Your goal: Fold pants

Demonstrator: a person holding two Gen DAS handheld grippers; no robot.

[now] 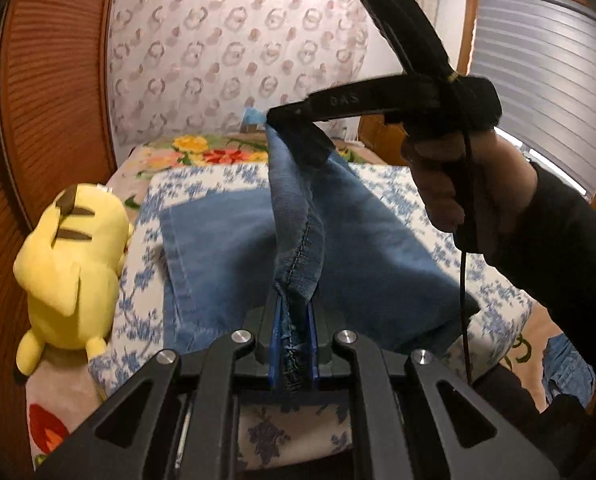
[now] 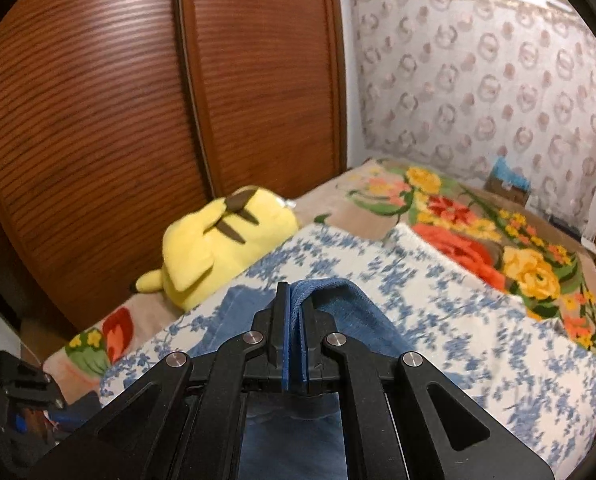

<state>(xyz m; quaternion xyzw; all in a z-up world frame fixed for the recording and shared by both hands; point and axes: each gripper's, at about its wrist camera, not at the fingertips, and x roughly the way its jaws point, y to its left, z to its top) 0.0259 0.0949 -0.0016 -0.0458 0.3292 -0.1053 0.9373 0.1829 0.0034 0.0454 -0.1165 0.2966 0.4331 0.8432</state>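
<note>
Blue denim pants (image 1: 226, 240) lie spread on a blue-flowered white cloth (image 1: 393, 188) on the bed. My left gripper (image 1: 294, 312) is shut on a stitched seam edge of the pants, which rises as a ridge toward the other gripper. In the left wrist view my right gripper (image 1: 276, 117), held by a hand in a dark sleeve, pinches the far end of that lifted edge above the bed. The right wrist view shows my right gripper (image 2: 296, 300) shut on a folded denim edge of the pants (image 2: 357, 312), which drape down to the right.
A yellow plush toy (image 1: 70, 268) lies at the bed's left edge, beside a brown slatted wardrobe (image 2: 98, 120). A bright flowered blanket (image 2: 497, 240) covers the far bed. Patterned curtain (image 1: 238, 60) behind, window blind (image 1: 537, 80) at right. More denim (image 1: 565, 368) lies at lower right.
</note>
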